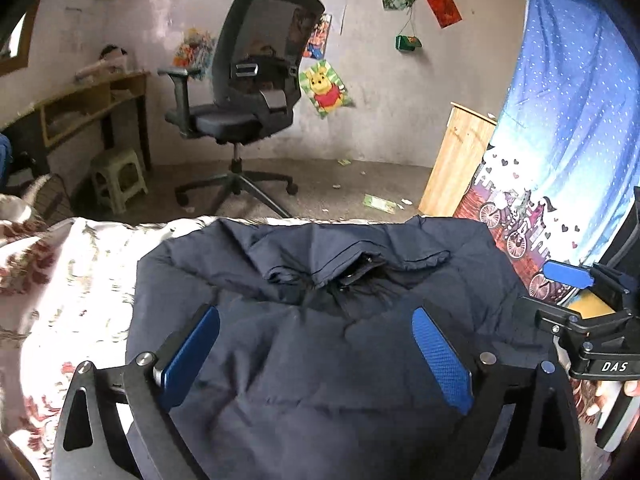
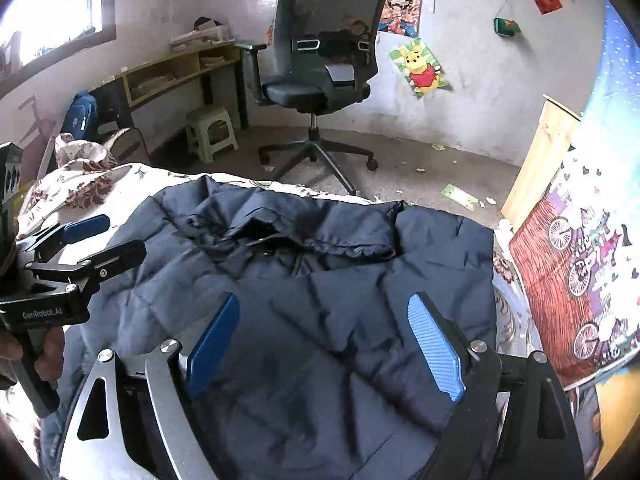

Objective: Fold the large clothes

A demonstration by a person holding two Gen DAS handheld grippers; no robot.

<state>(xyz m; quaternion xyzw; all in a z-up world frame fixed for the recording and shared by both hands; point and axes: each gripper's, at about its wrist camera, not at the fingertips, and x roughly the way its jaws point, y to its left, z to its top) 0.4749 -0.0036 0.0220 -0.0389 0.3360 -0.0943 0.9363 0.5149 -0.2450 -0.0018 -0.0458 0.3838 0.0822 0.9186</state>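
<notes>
Over on the left, the left gripper (image 1: 316,356) is hovering above the near half of the navy padded jacket (image 1: 320,320), jaws spread wide and holding nothing. The jacket is lying on the floral bedspread (image 1: 80,280), sides apparently tucked in, collar (image 2: 288,232) pointing away toward the office chair (image 2: 324,60), probably so the hem end stays nearest. On the right, the right gripper (image 2: 324,344) is matching it, jaws wide and empty, likely readying a two-handed lift.
</notes>
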